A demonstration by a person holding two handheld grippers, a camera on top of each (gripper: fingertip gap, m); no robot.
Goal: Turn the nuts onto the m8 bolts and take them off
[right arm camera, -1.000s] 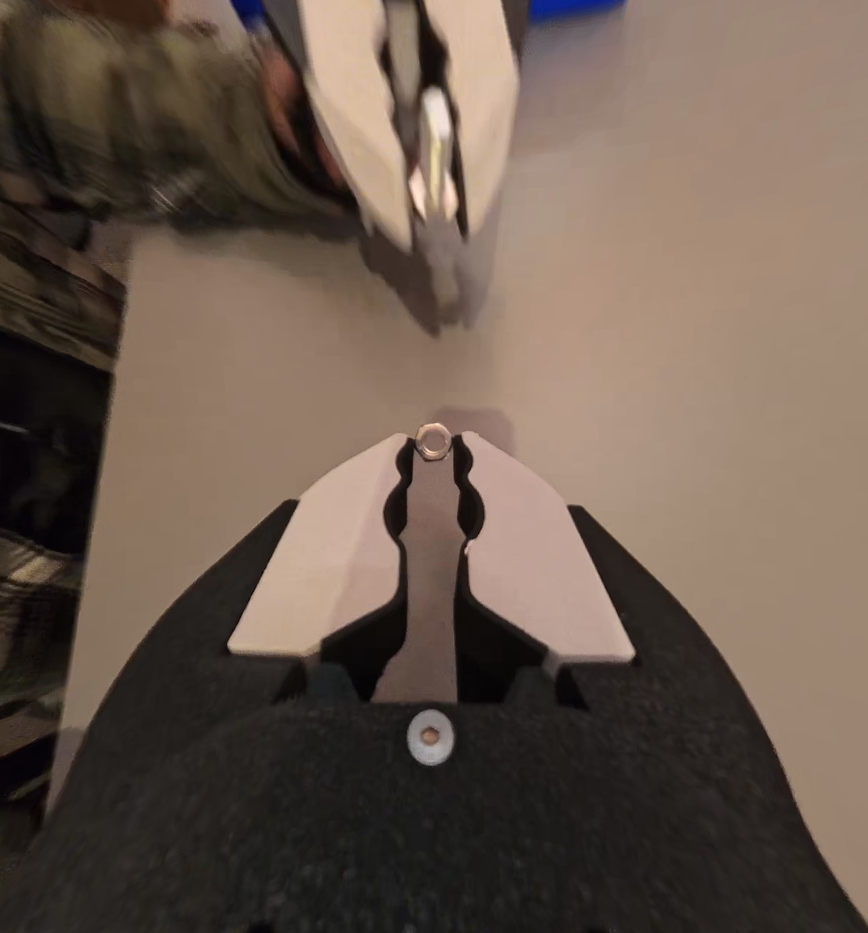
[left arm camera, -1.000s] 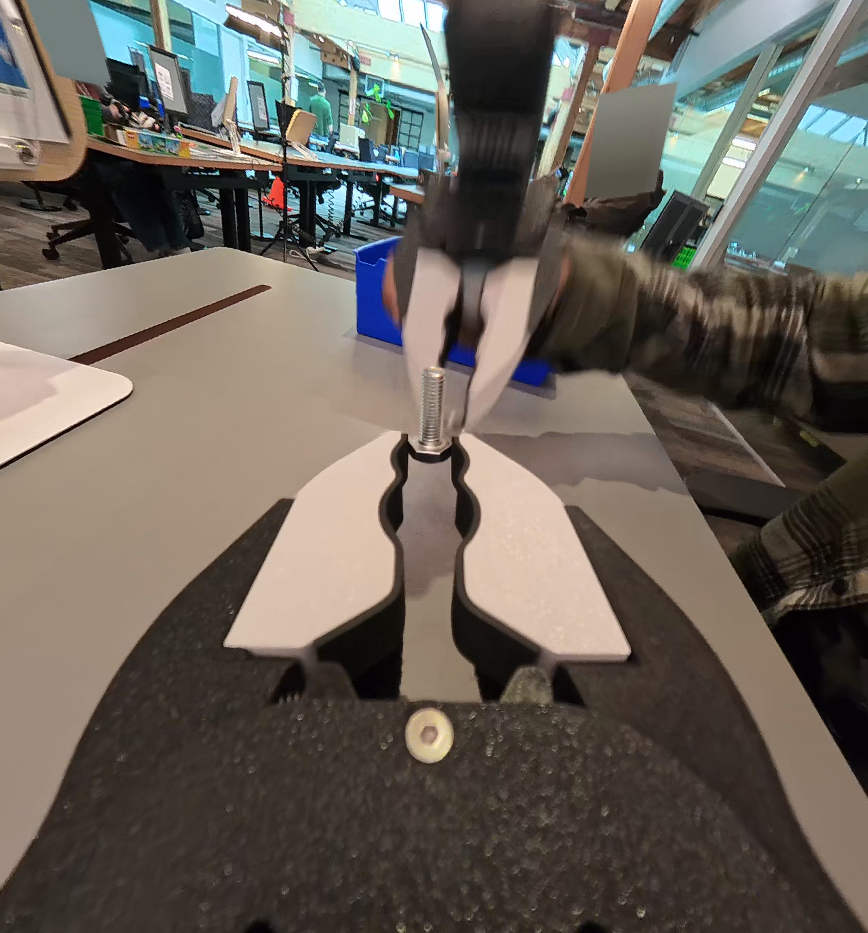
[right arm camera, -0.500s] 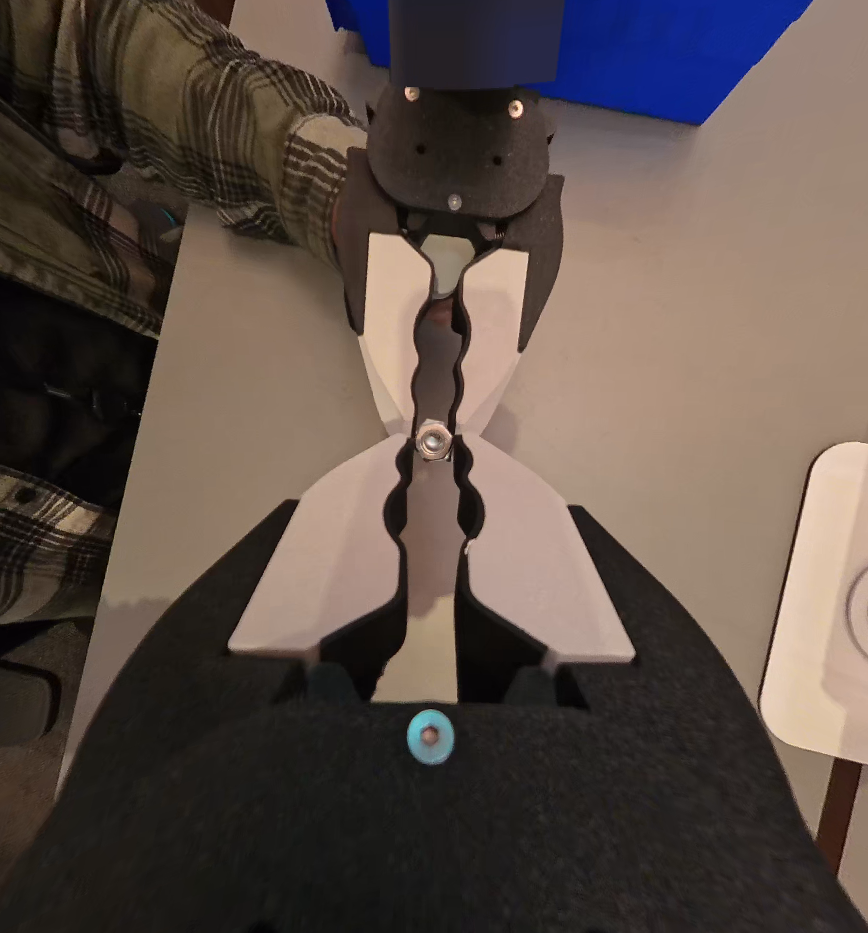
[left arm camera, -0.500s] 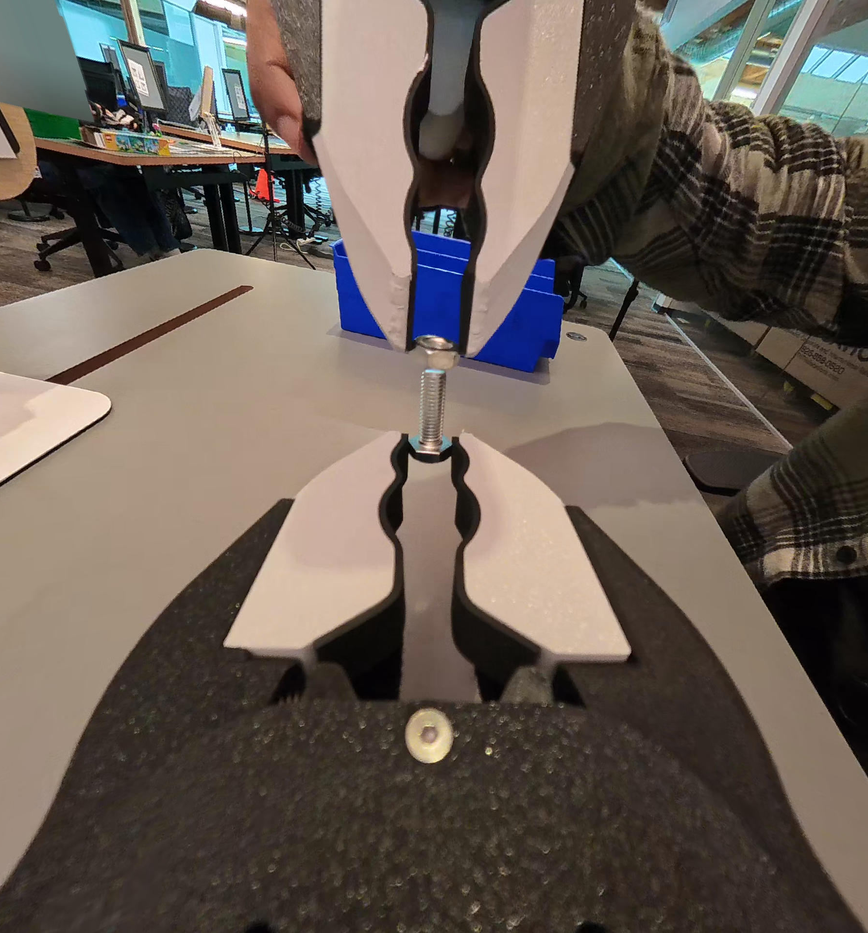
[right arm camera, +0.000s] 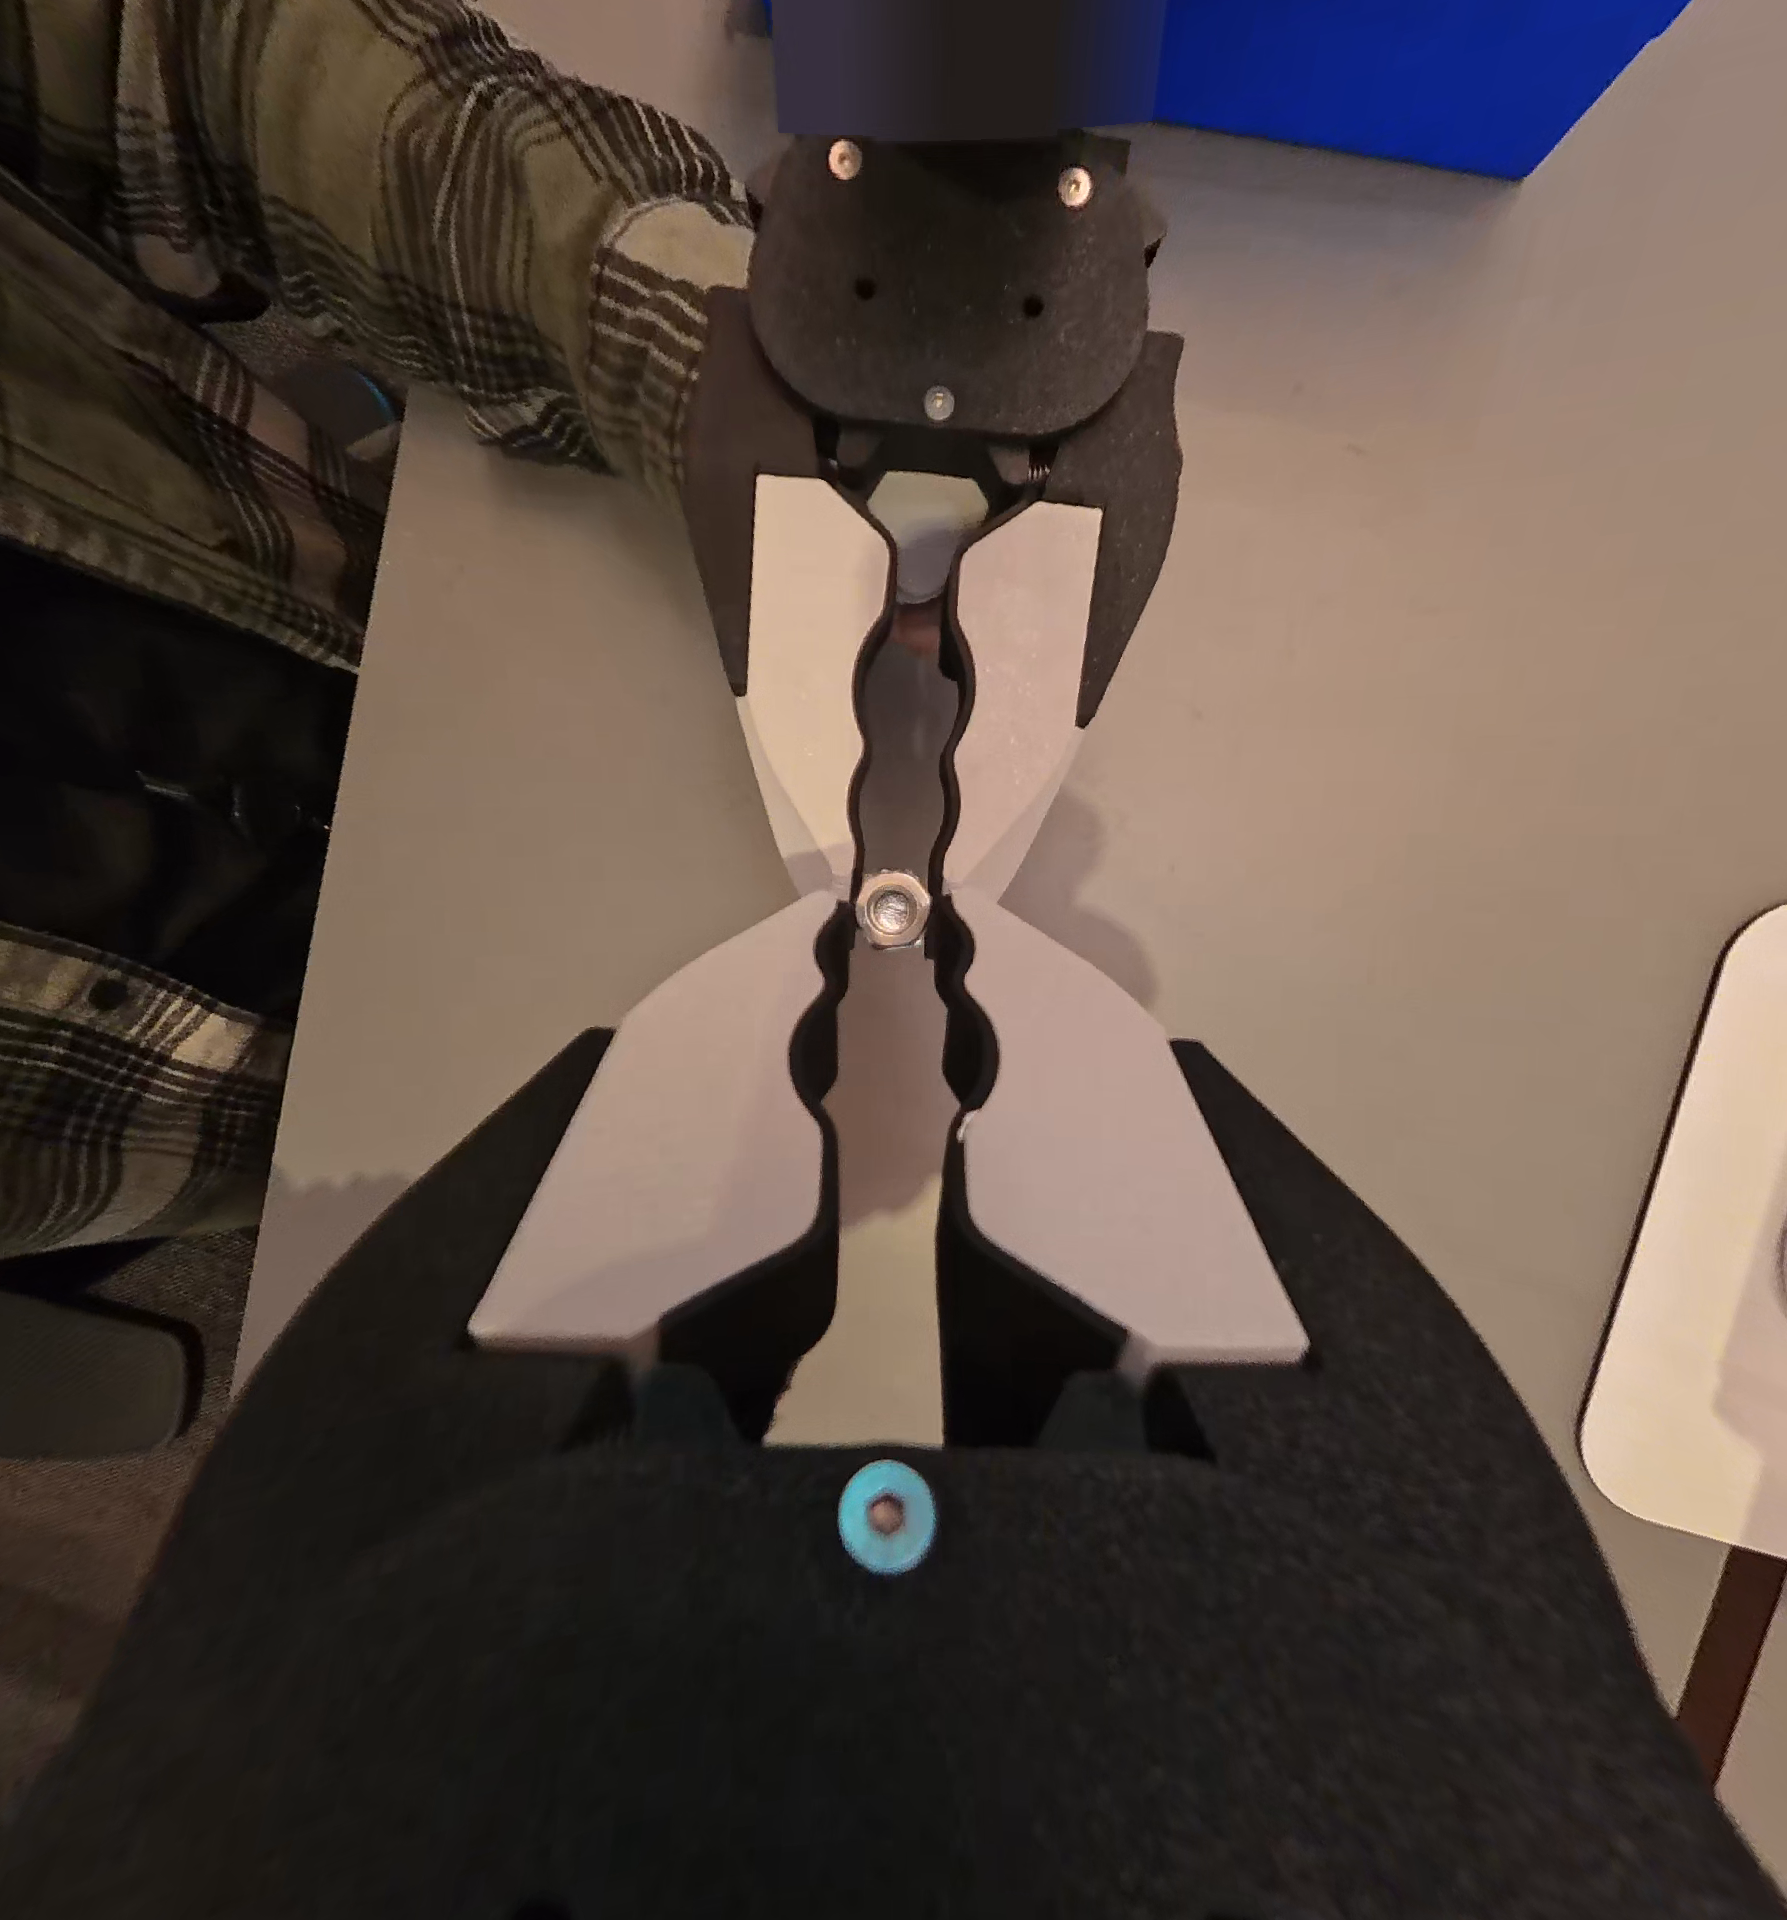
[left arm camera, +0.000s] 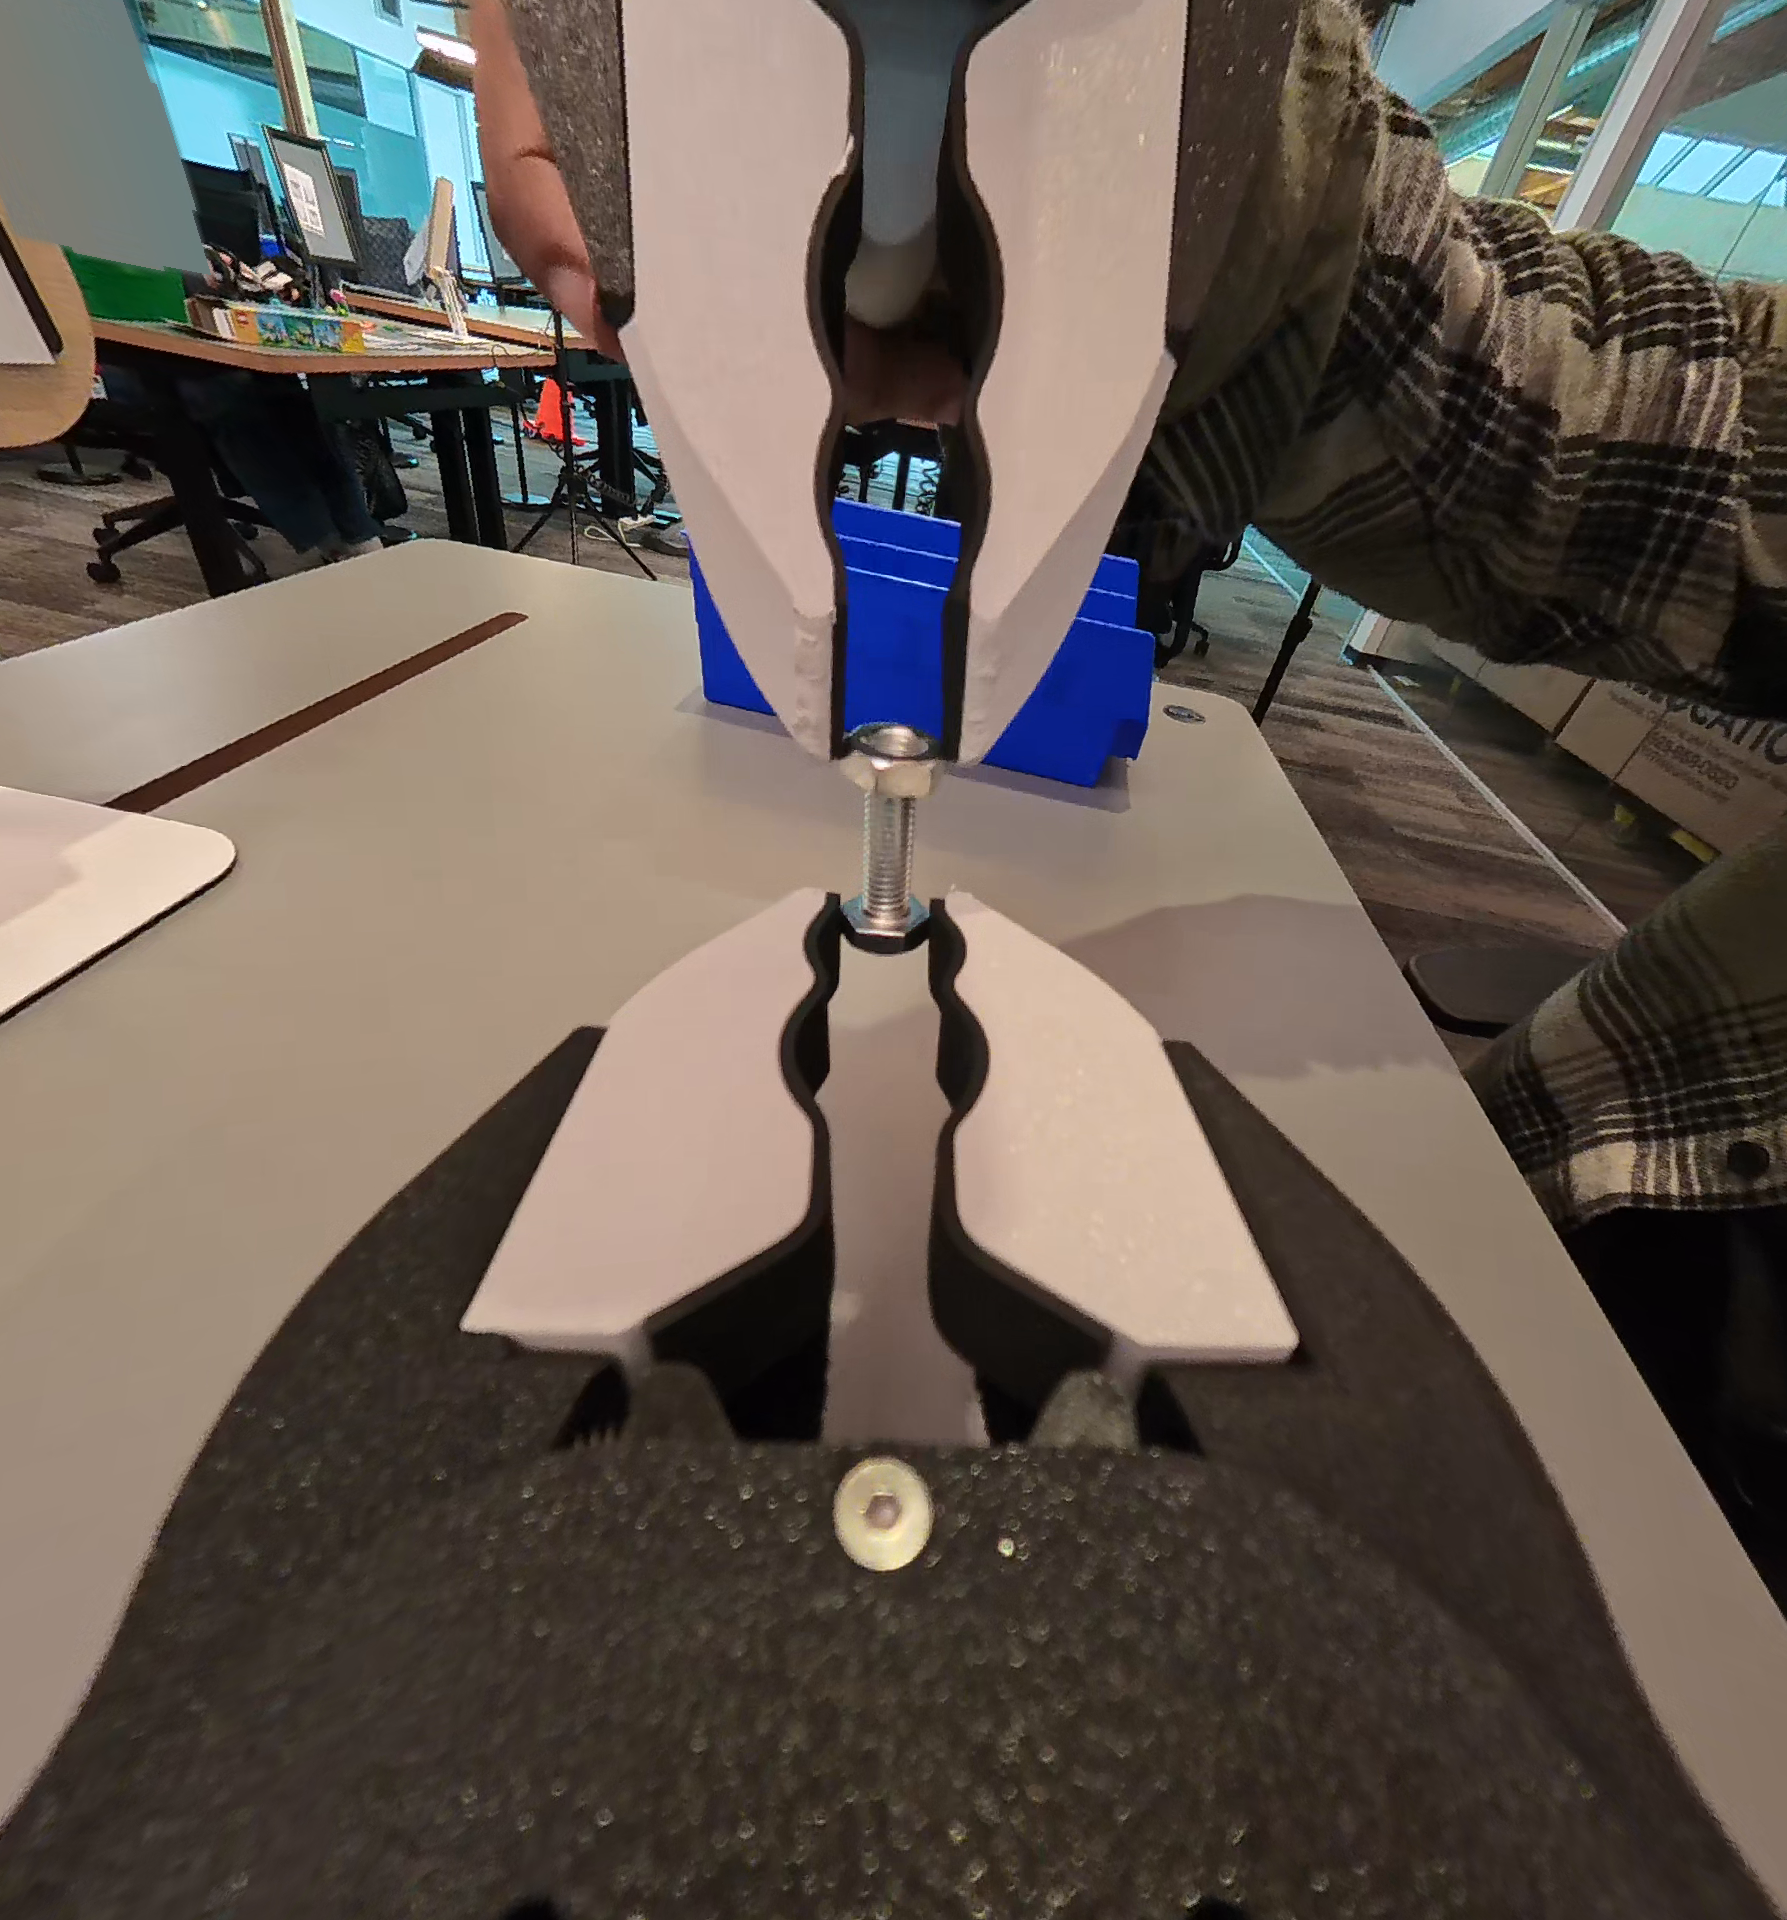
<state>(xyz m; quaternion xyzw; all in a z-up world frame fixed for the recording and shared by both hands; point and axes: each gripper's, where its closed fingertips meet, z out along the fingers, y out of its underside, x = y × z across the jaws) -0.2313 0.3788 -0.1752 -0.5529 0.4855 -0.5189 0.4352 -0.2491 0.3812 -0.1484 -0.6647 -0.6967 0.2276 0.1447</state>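
- Grey surface [left arm camera: 349,1039], blue bin [left arm camera: 1076,665] behind, office beyond.
- My left gripper [left arm camera: 884,925] clamps the bolt [left arm camera: 887,852] by its head, shank pointing straight up.
- My right gripper [right arm camera: 894,920] pinches the nut [left arm camera: 884,756] directly above, sitting on the bolt tip, axes lined up.
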